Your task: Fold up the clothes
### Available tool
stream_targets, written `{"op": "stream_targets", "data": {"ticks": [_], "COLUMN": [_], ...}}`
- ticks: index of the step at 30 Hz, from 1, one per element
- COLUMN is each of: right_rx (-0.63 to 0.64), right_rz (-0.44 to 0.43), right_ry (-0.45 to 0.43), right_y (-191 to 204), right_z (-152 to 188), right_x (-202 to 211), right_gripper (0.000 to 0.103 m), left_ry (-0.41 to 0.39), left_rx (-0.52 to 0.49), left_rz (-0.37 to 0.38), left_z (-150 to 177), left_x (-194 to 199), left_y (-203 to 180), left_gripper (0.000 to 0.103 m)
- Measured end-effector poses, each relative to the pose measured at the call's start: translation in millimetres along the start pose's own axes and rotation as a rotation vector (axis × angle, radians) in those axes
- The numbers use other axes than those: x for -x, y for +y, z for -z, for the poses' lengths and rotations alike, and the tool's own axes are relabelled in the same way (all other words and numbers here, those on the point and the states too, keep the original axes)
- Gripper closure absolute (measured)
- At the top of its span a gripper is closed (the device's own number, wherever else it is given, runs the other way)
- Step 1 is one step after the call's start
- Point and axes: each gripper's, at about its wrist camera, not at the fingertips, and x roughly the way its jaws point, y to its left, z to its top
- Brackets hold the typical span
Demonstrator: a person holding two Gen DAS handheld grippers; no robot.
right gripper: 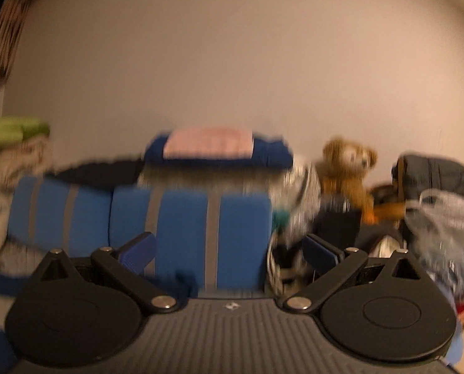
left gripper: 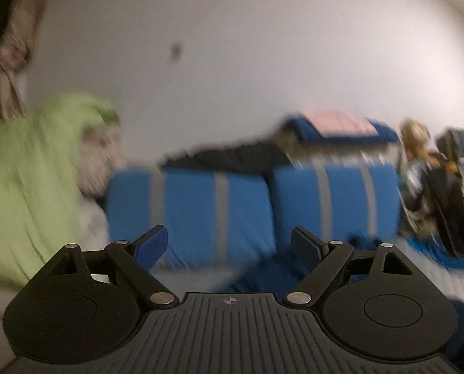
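Step in hand: I judge I am between garments, both grippers raised and facing the wall [right gripper: 232, 56] with nothing held; both views are blurred, so fine detail is lost.
Wall: the largest thing ahead of my jaws, plain, pale and flat, with one small dark spot in the left view.
Blue cushions: straight ahead beyond both sets of jaws, two soft blocks [left gripper: 253, 205] with grey stripes, the cloth looking matte and padded.
Green cloth: well left of my left jaws, a light green garment [left gripper: 23, 187] heaped and rumpled, thin and limp by its look; in the right view it sits far left [right gripper: 11, 131].
Folded stack: above and beyond the cushions, a dark blue piece [right gripper: 219, 152] with a pink checked piece [right gripper: 208, 146] lying flat on top, squared edges; I take these as finished clothes.
Black cloth: beside that stack, left of it, lying flat along the cushion tops [left gripper: 232, 155].
Teddy bear: right of my right jaws and further back, brown and fuzzy [right gripper: 350, 168].
Left gripper: [left gripper: 229, 243] jaws spread wide, blue pads bare, gripping nothing.
Right gripper: [right gripper: 229, 252] jaws likewise wide apart and empty.
Next move: probably to swing left and down to the green cloth, find an edge or corner, and close on one layer only.
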Motion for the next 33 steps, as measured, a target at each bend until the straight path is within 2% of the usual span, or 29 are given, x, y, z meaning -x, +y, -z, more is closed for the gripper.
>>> {"op": "stream_targets", "data": {"ticks": [3,8,15,19,27,29,30,31,33], "right_rx": [0.015,0.055,0.026,0.015,0.001,0.014,0.024,0.035,0.058], "right_rz": [-0.021,-0.05,-0.09,-0.115,-0.152,-0.158,-0.16,-0.161,-0.161], "right_ry": [0.075,0.171,0.244,0.284,0.328,0.329,0.329,0.331,0.337], "right_y": [7.1,28.8,39.5,46.1,57.9,62.2,64.6,66.7,70.7], "right_z": [38.4,83.9,117.5,129.3,145.2,145.9,145.9,146.2,146.8], "right_x": [-6.0,-12.6,-24.5,-29.1,-34.0,-32.4,-31.6,-30.9,-29.6], "right_gripper": [0.0,0.0,0.0,0.0,0.0,0.0,0.0,0.0,0.0], "left_ry": [0.07,0.184,0.265,0.315,0.348,0.354,0.357,0.358,0.365], "left_rx": [-0.025,-0.124,-0.279,-0.426,-0.555,-0.588,-0.604,-0.614,-0.636], "left_rz": [0.06,0.15,0.249,0.241,0.198,0.173,0.161,0.152,0.134], "left_z": [32.9,64.4,109.0,126.3,143.1,145.5,146.6,146.8,147.6], "left_x": [-21.9,-59.4,-63.4,-59.5,-71.1,-72.8,-73.8,-74.9,-77.1], "left_y": [-23.5,-63.4,-108.0,-127.2,-154.3,-159.6,-162.2,-164.3,-169.1], "left_gripper": [0.016,0.016,0.016,0.016,0.018,0.023,0.033,0.037,0.039]}}
